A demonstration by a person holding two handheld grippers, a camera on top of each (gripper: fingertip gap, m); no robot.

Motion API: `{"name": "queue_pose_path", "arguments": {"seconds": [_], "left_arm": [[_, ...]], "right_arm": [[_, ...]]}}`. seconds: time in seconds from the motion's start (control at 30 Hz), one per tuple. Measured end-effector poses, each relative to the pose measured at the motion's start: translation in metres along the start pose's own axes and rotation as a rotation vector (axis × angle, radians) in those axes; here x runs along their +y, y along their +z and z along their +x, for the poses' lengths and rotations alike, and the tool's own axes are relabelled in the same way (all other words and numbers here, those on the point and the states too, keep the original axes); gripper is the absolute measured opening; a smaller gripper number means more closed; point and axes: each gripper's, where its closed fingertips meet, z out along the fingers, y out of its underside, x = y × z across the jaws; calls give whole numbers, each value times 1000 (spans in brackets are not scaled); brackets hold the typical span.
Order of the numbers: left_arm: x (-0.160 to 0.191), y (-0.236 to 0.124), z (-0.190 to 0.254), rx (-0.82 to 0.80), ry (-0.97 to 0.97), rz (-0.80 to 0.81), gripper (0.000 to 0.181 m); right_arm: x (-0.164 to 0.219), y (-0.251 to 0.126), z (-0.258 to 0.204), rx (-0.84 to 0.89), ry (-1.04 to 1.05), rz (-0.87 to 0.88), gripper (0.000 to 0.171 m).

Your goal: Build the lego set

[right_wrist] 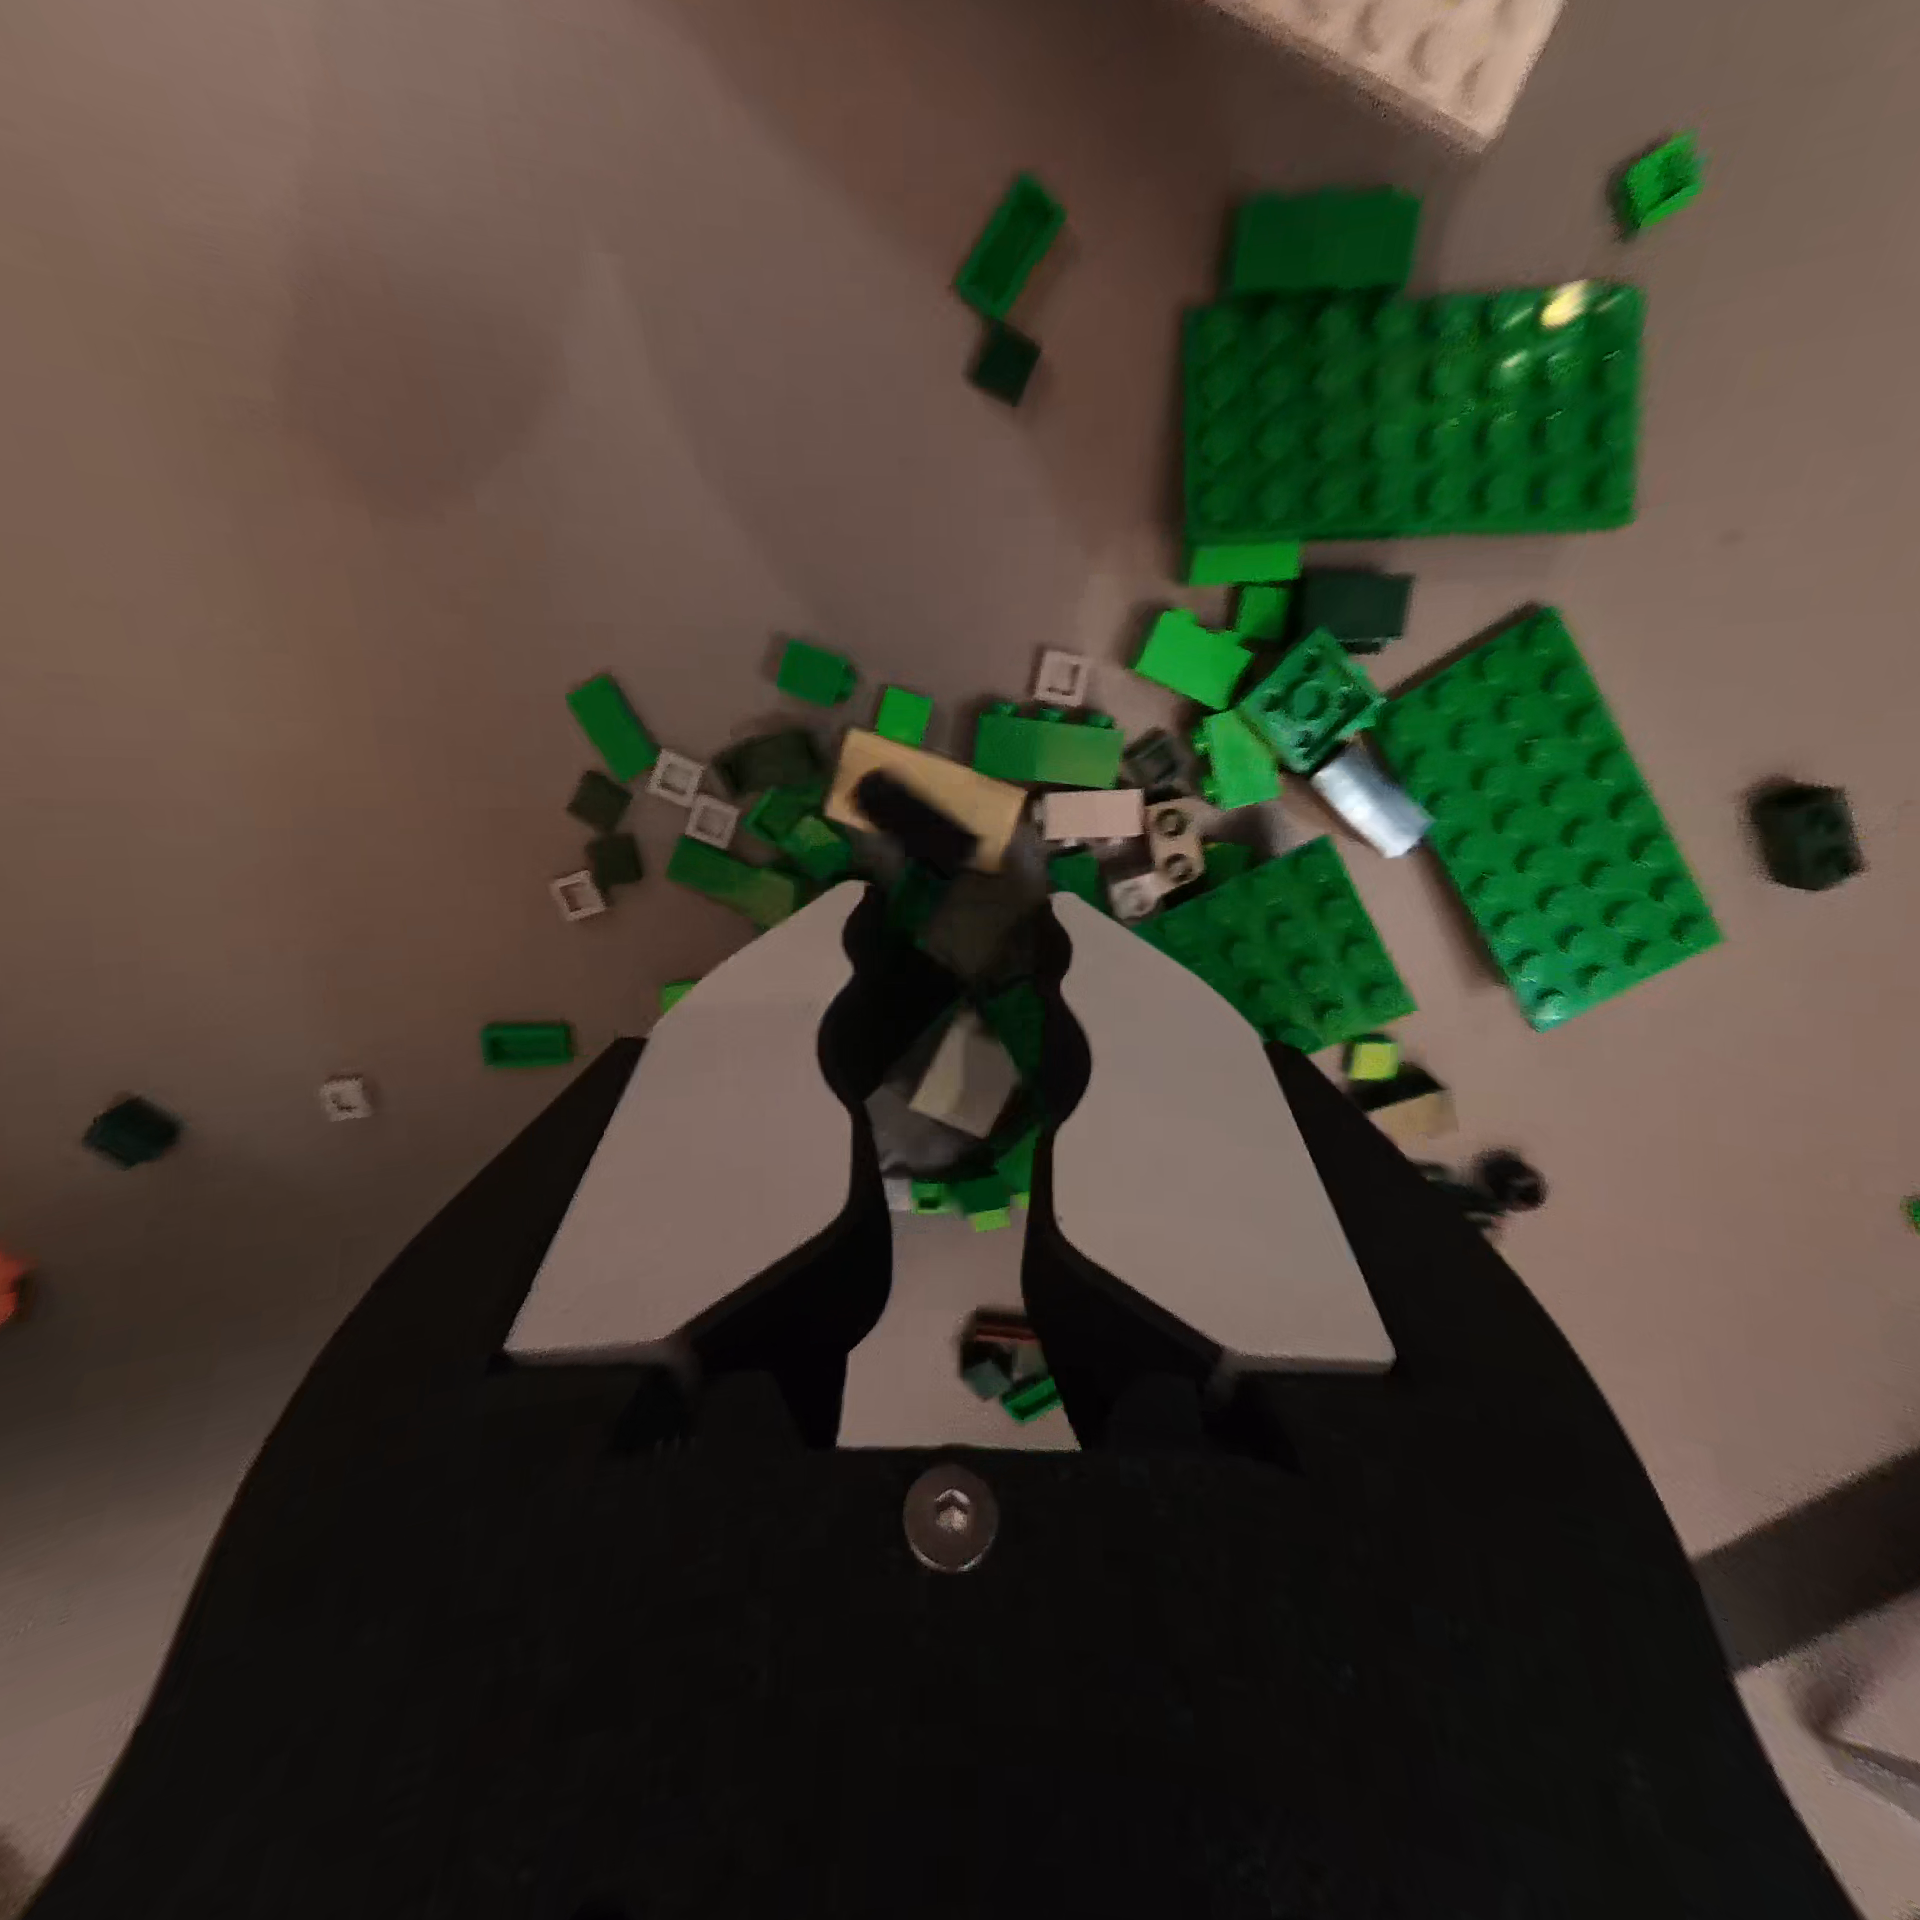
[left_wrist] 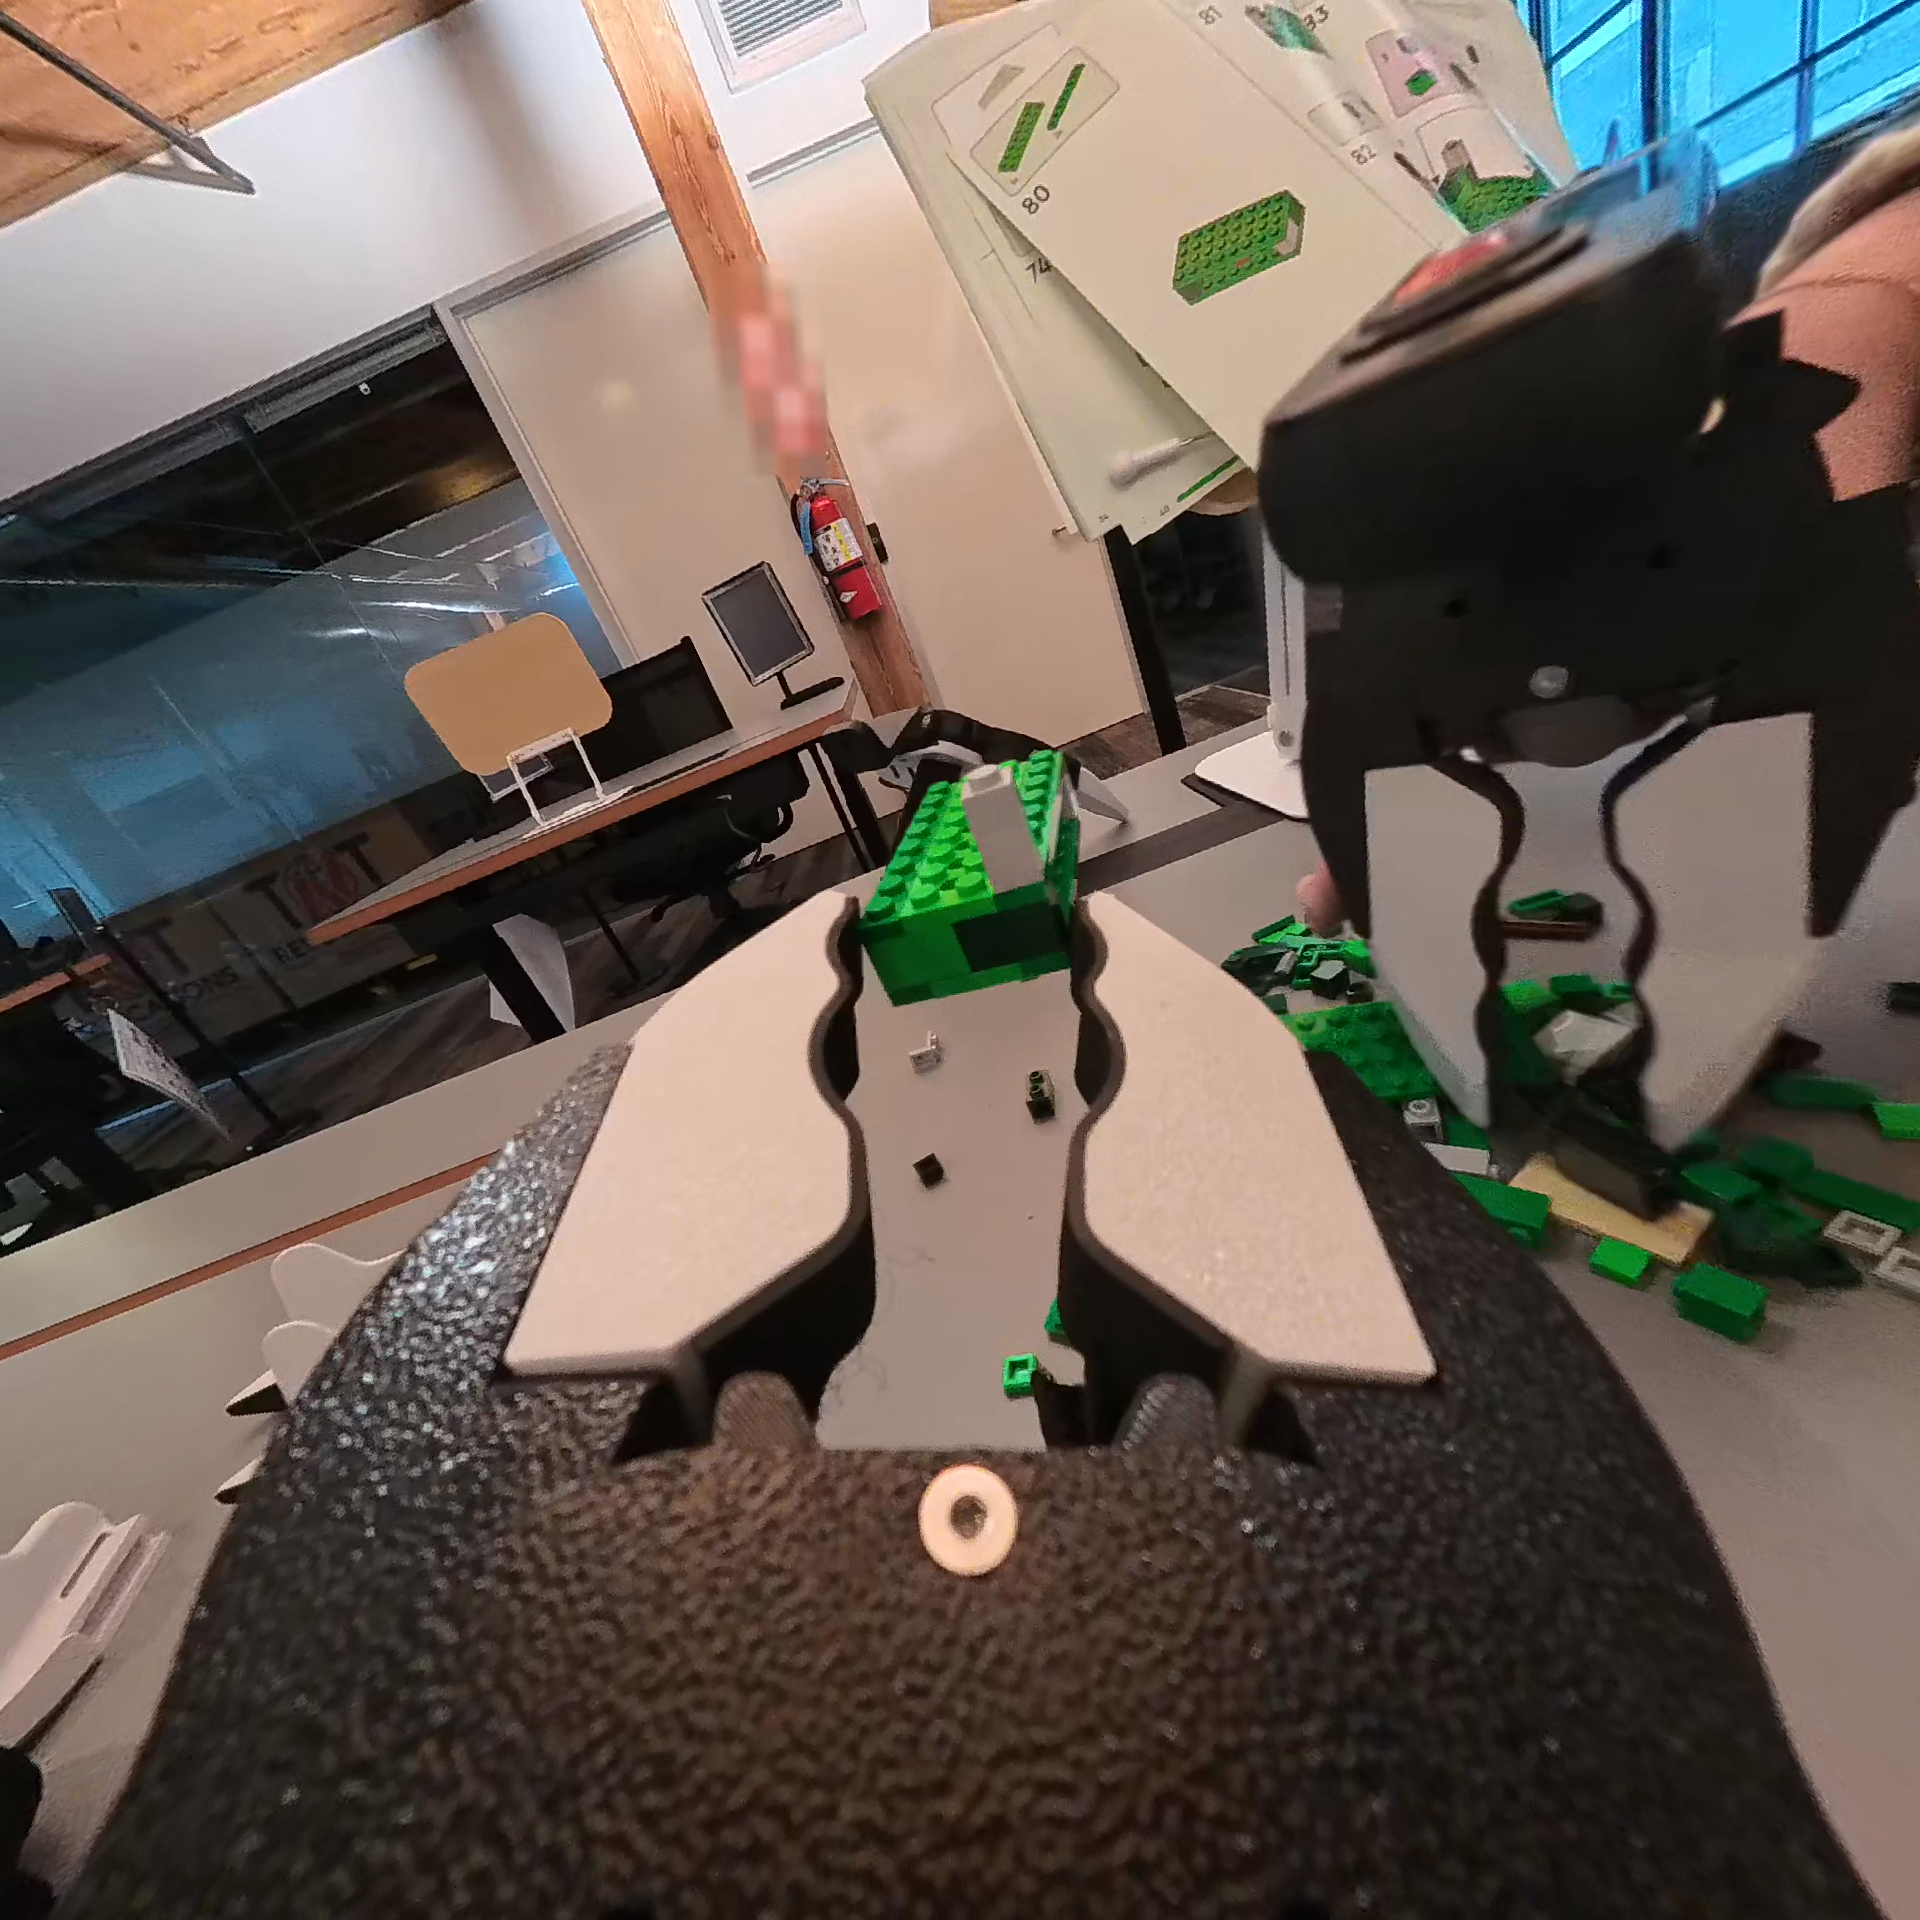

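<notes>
The grey table [left_wrist: 1039, 1226] is smooth and matte, with a thin brown edge on its left side; behind it stand more desks, a glass wall, a wooden post and a red fire extinguisher [left_wrist: 844, 556]. An open instruction booklet [left_wrist: 1174, 260] stands propped up beyond the right tongs.

The left tongs [left_wrist: 966, 935] have pale flat finger plates with wavy black inner edges, set in a pebbled black body. Their tips clench a green block of bricks [left_wrist: 971, 904], which is studded on top, carries a tall grey brick [left_wrist: 1000, 831], and is held tilted above the table. Under the fingers, on the bare table, lie a small white piece [left_wrist: 924, 1054] and two tiny black pieces [left_wrist: 1040, 1093].

The right tongs [right_wrist: 956, 914] point straight down over a loose pile of bricks [right_wrist: 935, 810]. Their wavy fingers stand apart, released, with nothing clearly gripped; the pile directly between the tips is blurred. Just beyond the tips lies a tan piece [right_wrist: 935, 810] with a black part on it. To the right of the tongs lie three flat green studded plates [right_wrist: 1413, 416], and small green, dark green and white square pieces are scattered to the left.
</notes>
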Motion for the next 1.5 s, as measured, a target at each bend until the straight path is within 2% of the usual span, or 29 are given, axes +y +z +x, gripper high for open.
{"name": "queue_pose_path", "arguments": {"seconds": [0.07,0.2,0.4,0.53,0.63,0.77,0.87,1.03,1.13,1.2,1.27,1.37,1.5], "left_arm": [[0,0,1,3,2,2,38],[-1,0,1,7,1,5,38],[-1,0,0,6,1,7,38],[-1,0,0,8,-1,7,38],[-2,-1,1,10,0,8,38],[-3,0,3,19,-18,5,38],[0,2,8,33,-49,-20,38],[-7,4,37,79,-80,-34,38],[-16,6,70,111,-73,-36,38],[-27,7,98,141,-52,-27,38],[-37,7,129,180,-14,-16,38],[-54,7,169,230,-6,11,38],[-74,8,210,307,-128,50,38]], "right_arm": [[-8,-5,13,75,-28,56,18],[-15,-8,31,123,-53,50,17],[-6,3,43,93,-108,-78,12],[-6,3,45,71,-92,-77,8],[-10,-4,47,129,-54,-8,8],[-14,-40,46,366,49,206,8],[-6,-72,23,563,154,391,7],[24,-112,-46,906,350,723,7],[54,-110,-89,1018,443,758,7],[76,-97,-112,1011,509,702,7],[94,-82,-135,928,571,637,7],[109,-83,-164,844,626,620,8],[111,-130,-186,892,645,939,7]]}}
